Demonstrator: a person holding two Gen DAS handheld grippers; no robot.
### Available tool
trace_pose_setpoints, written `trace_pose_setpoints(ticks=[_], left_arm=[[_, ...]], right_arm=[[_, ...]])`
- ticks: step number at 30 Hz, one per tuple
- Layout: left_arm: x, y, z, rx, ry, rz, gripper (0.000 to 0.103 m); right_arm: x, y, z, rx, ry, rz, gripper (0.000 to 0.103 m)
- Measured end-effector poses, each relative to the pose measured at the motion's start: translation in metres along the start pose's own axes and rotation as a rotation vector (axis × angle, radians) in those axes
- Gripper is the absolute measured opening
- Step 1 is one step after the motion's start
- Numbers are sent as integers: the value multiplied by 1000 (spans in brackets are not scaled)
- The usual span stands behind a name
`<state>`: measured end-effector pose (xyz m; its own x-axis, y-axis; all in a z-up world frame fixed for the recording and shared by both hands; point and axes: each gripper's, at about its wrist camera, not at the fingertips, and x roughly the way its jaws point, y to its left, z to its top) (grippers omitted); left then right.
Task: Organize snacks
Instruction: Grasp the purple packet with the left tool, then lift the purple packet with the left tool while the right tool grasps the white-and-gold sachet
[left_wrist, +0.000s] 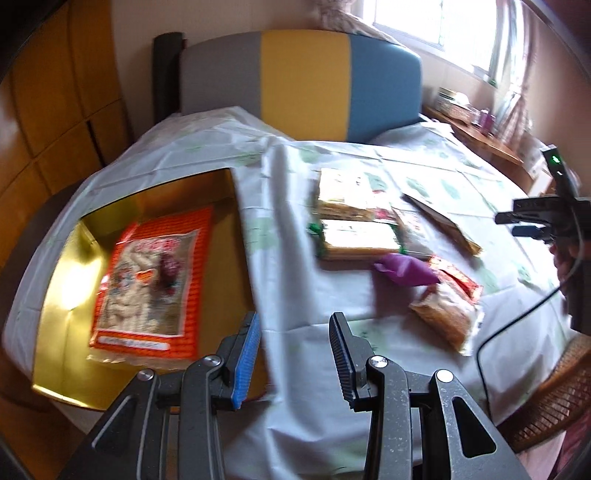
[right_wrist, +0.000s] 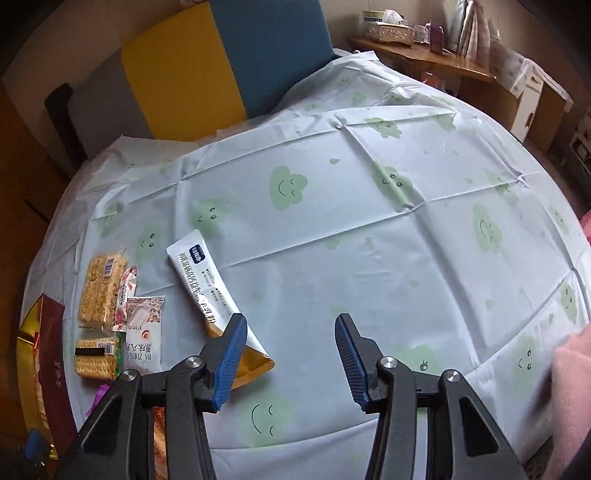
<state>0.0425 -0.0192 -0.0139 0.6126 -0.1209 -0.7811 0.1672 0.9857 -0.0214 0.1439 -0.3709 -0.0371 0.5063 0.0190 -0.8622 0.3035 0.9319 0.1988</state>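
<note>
**Snacks, loose.** A cluster lies on the bench (right_wrist: 369, 258) at 9 o'clock in the right wrist view: two clear packs of yellow crackers (right_wrist: 101, 286), one behind the other; a small red-and-white sachet (right_wrist: 125, 291) between them and a white wrapped cake (right_wrist: 142, 334); a long white stick pouch (right_wrist: 210, 291) lying aslant, its gold end beside the right gripper's (right_wrist: 291, 360) left finger. In the left wrist view a purple wrapper (left_wrist: 404, 271) and a red-topped bag of brown snacks (left_wrist: 448, 314) lie at 3 o'clock, just beside the cracker packs.

**Snacks, stowed.** One orange bag (left_wrist: 151, 284) lies flat in the gold box (left_wrist: 59, 332), which sits at 9 o'clock from the left gripper (left_wrist: 295, 350), at the bench's edge.

**Step in hand.** Judged: one item boxed, both grippers empty and between picks; most of the task remains.

**Fingers.** Left gripper: moderately parted, nothing between them, above the cloth by the box's right wall. Right gripper: parted somewhat wider, nothing held, over bare cloth.

**Next move, judged.** The stick pouch is nearest the right gripper: shift toward 9 o'clock, straddle its narrow width, close, carry to the box.

**Surroundings.** Striped chair back (right_wrist: 207, 62) at 12 o'clock; a wooden shelf (right_wrist: 424, 62) with clutter at 1 o'clock; pink cloth (right_wrist: 572, 387) at 3 o'clock.

**In the way.** The packs lie touching, so a grasp may drag a neighbour. The box lid (right_wrist: 55, 369) stands at its near side.
</note>
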Motion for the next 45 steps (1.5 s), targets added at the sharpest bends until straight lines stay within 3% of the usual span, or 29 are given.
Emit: trace_pose_setpoints(ticks=[7,11,22,25,29,32,39,45], left_arm=[[16,-31,3,54,52,-72,39],[25,-39,11,15,70,-118,62],[63,-75,47,14,109,-186,62],[78,-85,55,29,127,-191,68],[101,-92,59,24,174,-176,68],[115,-92,56,29,211,-177,57],[106,-80,50,15,158,-212,46],[93,-62,35,15,113,-190,47]], right_arm=[[4,9,-4,-43,26,14,50],[7,14,-6,-67,46,25,50],[8,14,-6,-73,49,21,51],[8,15,-5,-77,49,24,51],[9,17,-5,-84,49,31,51],[9,17,-5,-79,49,34,51],[13,16,-3,-77,55,22,51],[17,17,-5,-89,68,3,51]])
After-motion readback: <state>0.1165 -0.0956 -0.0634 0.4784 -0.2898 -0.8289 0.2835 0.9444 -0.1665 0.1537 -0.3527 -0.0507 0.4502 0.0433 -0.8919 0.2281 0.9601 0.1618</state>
